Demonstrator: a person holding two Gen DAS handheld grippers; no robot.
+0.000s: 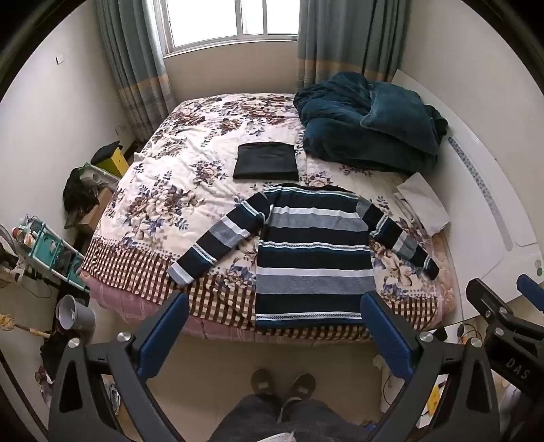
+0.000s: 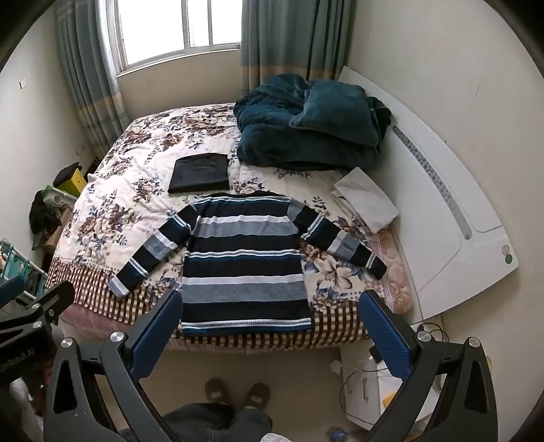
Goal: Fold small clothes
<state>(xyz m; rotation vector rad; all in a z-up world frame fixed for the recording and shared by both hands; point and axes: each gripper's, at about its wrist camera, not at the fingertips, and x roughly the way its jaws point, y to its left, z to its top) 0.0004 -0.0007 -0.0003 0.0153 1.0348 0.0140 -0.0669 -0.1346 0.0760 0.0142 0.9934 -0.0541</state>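
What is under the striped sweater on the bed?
The striped sweater lies flat on the floral bedspread, hem over its checked border. Whatever lies directly beneath the sweater is covered.

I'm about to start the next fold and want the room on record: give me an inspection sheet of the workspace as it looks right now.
Surface: bed with floral quilt, checked border at the near edge.
Job's things: striped sweater spread flat, sleeves out, hem at the near edge; folded black garment behind it, apart.
Clutter: teal blanket heap at the far right corner; folded white cloth by the headboard.
Grippers: left gripper and right gripper above the floor before the bed, jaws wide open, holding nothing.
Cables: wires on the floor at the right.
Surroundings: window with curtains; grey bin and teal rack left of the bed.
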